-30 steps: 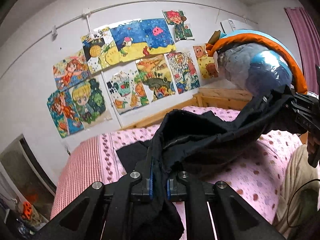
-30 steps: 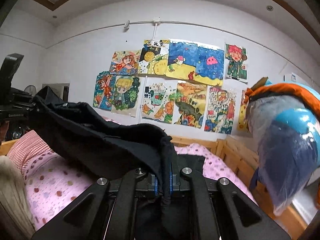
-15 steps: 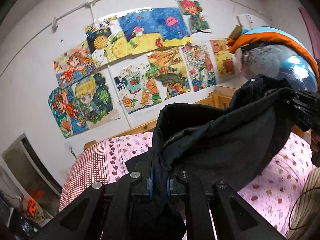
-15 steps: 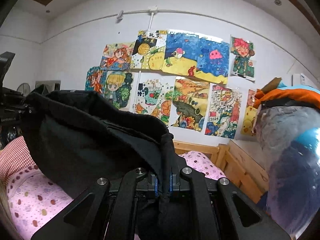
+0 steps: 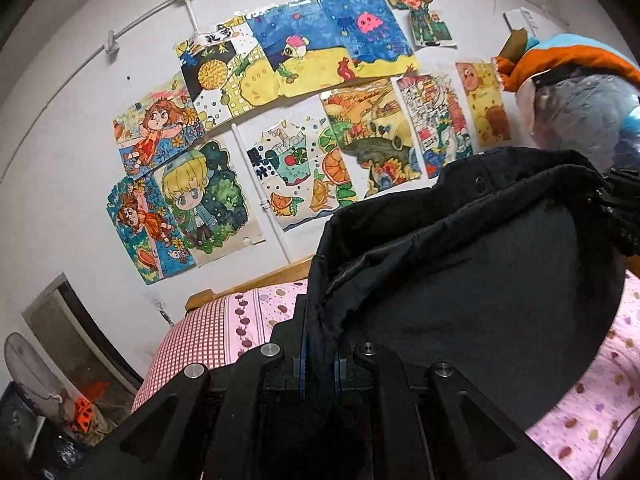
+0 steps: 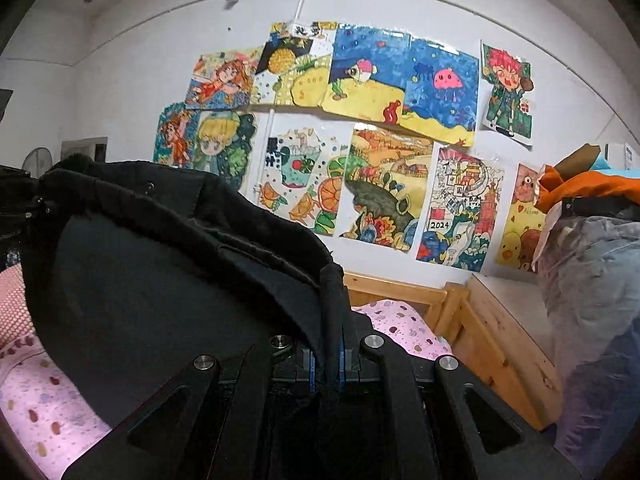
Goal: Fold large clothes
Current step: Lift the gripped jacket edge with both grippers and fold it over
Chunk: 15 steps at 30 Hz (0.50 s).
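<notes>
A large black garment (image 5: pixel 472 280) hangs stretched in the air between my two grippers, above the pink dotted bed (image 5: pixel 592 420). My left gripper (image 5: pixel 319 364) is shut on one edge of it. My right gripper (image 6: pixel 325 360) is shut on the opposite edge; the garment (image 6: pixel 152 272) sags to the left in the right wrist view. The right gripper also shows at the right edge of the left wrist view (image 5: pixel 624 216), and the left gripper shows at the left edge of the right wrist view (image 6: pixel 16 200). The garment's lower part is hidden behind the grippers.
A wall of children's drawings (image 5: pixel 304 120) faces me. A wooden bed frame (image 6: pixel 492 332) runs behind the mattress. A bundle in clear plastic with orange trim (image 6: pixel 592 264) stands at the right. A red checked sheet (image 5: pixel 200 340) and a fan (image 5: pixel 28 368) lie to the left.
Both grippers have risen and tilted upward, lifting the black garment higher off the bed. The garment now hangs as a wider, fuller sheet between them.
</notes>
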{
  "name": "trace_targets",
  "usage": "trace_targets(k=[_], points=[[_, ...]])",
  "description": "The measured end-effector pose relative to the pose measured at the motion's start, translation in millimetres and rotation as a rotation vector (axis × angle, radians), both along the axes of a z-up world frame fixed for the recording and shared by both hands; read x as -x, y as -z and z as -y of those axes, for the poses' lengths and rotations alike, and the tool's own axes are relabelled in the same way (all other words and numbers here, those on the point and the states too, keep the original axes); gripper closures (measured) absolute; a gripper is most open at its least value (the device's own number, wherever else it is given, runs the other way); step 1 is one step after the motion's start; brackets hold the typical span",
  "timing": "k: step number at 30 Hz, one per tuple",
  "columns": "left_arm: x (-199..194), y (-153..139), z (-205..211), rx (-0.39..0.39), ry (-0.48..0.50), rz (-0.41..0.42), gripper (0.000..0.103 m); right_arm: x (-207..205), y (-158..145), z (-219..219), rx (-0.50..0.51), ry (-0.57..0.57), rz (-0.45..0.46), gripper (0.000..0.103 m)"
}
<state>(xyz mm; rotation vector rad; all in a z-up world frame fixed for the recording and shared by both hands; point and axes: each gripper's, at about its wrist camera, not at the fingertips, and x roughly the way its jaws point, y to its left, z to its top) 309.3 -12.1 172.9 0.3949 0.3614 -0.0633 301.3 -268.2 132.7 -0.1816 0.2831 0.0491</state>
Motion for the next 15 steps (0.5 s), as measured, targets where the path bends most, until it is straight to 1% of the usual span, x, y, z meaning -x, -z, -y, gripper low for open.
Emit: trace_targets(k=[5, 8, 12, 15], points=[[-43.8, 13.0, 0.5, 0.012, -0.024, -0.012, 0.094, -47.2, 12.1, -2.2, 0.026, 0.01, -0.032, 0.097], [-73.0, 28.9, 1.6, 0.008, -0.034, -0.007, 0.094, -74.2, 23.4, -4.9, 0.047, 0.018, -0.053, 0.097], [-117.5, 53.6, 1.3, 0.043, -0.058, -0.043, 0.094, -109.1, 39.6, -8.7, 0.079, 0.028, -0.091, 0.097], [-140.9, 71.1, 2.7, 0.03, -0.069, -0.056, 0.094, -139.0, 57.4, -13.4, 0.11, 0.035, -0.133, 0.097]])
